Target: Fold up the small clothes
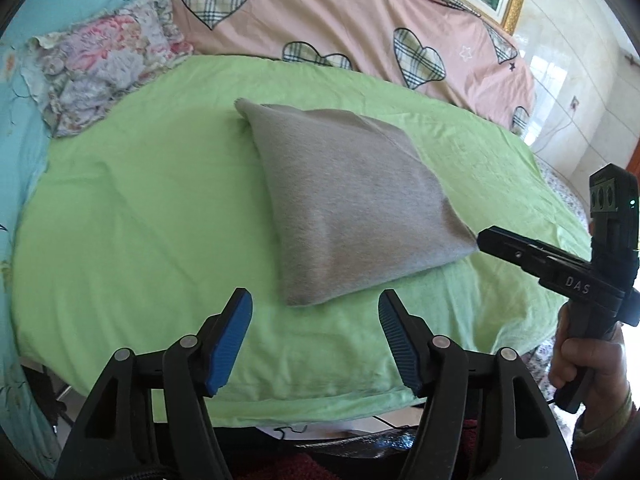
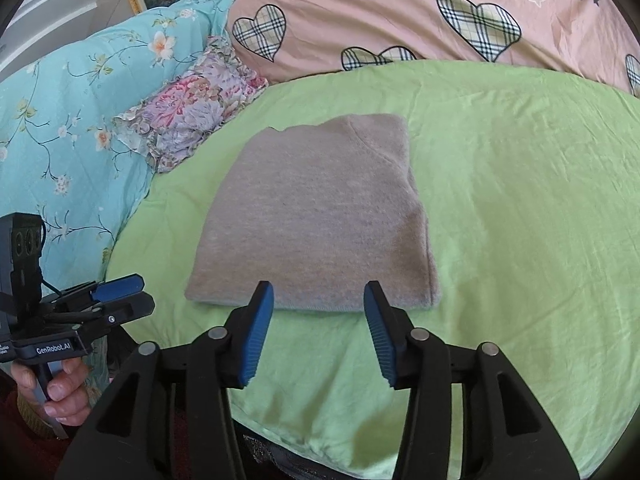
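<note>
A grey knit garment (image 1: 352, 204) lies folded into a flat rectangle on the green sheet (image 1: 140, 220); it also shows in the right wrist view (image 2: 320, 216). My left gripper (image 1: 316, 312) is open and empty, just short of the garment's near corner. It also shows in the right wrist view (image 2: 132, 292) at the left. My right gripper (image 2: 319, 296) is open and empty, its tips over the garment's near edge. In the left wrist view it (image 1: 486, 240) sits beside the garment's right corner.
A pink quilt with plaid hearts (image 1: 360, 12) lies behind the green sheet (image 2: 520, 220). A floral cushion (image 1: 108, 64) and a turquoise flowered cover (image 2: 72, 100) lie at the left. The bed's near edge (image 1: 320, 408) runs below the grippers.
</note>
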`<control>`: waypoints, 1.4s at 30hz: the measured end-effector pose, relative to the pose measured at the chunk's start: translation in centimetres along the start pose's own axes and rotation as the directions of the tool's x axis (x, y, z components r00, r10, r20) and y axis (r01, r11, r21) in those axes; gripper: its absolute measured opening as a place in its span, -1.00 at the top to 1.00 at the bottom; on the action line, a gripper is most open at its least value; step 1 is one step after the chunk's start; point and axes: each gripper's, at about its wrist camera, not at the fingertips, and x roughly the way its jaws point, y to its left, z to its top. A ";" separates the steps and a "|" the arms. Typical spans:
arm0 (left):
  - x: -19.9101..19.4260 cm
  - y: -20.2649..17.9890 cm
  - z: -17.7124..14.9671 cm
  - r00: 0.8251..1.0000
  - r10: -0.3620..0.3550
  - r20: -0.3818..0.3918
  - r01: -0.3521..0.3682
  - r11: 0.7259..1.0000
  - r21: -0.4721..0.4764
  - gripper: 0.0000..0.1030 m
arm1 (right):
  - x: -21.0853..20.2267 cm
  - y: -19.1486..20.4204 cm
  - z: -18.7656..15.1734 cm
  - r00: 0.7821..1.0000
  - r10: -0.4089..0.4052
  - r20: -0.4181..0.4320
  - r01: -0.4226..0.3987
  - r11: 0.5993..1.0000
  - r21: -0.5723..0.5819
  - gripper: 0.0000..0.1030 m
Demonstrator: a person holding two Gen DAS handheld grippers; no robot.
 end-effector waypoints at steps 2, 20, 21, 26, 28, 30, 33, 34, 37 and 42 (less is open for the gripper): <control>0.1 0.1 0.3 0.998 0.058 0.003 -0.058 0.998 -0.004 -0.38 | 0.1 -0.1 0.5 1.000 -0.001 0.001 0.001 1.000 -0.014 -0.02; 4.0 -2.2 3.1 0.980 0.188 -0.067 -0.180 0.978 0.105 -0.60 | 0.9 -1.6 0.2 0.997 -0.059 -0.054 0.058 0.998 -0.013 -0.62; 4.2 -1.9 3.3 0.978 0.197 -0.069 -0.189 0.976 0.106 -0.61 | 1.1 -1.7 0.4 0.996 -0.065 -0.056 0.065 0.998 -0.008 -0.64; 4.7 -0.5 4.3 0.971 0.214 -0.108 -0.204 0.974 0.098 -0.62 | 1.8 -2.1 1.9 0.994 -0.090 -0.057 0.091 0.996 0.016 -0.69; 4.6 -0.2 4.7 0.969 0.214 -0.123 -0.202 0.974 0.106 -0.62 | 2.1 -2.1 2.5 0.995 -0.084 -0.054 0.086 0.996 0.023 -0.72; 4.4 -0.2 5.0 0.969 0.210 -0.129 -0.195 0.974 0.118 -0.62 | 2.5 -2.1 3.1 0.996 -0.078 -0.053 0.080 0.996 0.032 -0.73; 4.4 0.1 5.7 0.975 0.189 -0.121 -0.174 0.977 0.122 -0.63 | 2.6 -2.5 3.8 0.997 -0.065 -0.030 0.067 0.996 0.053 -0.73; 4.5 0.3 6.0 0.977 0.180 -0.115 -0.166 0.979 0.116 -0.63 | 2.7 -2.6 4.0 0.998 -0.066 -0.023 0.067 0.996 0.056 -0.73; 5.3 0.8 6.9 0.982 0.158 -0.108 -0.152 0.986 0.065 -0.63 | 3.1 -3.3 4.1 0.997 -0.069 -0.022 0.070 0.996 0.058 -0.73; 6.9 1.4 8.4 0.983 0.146 -0.109 -0.150 0.988 -0.032 -0.63 | 3.9 -5.1 5.0 0.998 -0.052 -0.034 0.055 0.996 0.073 -0.73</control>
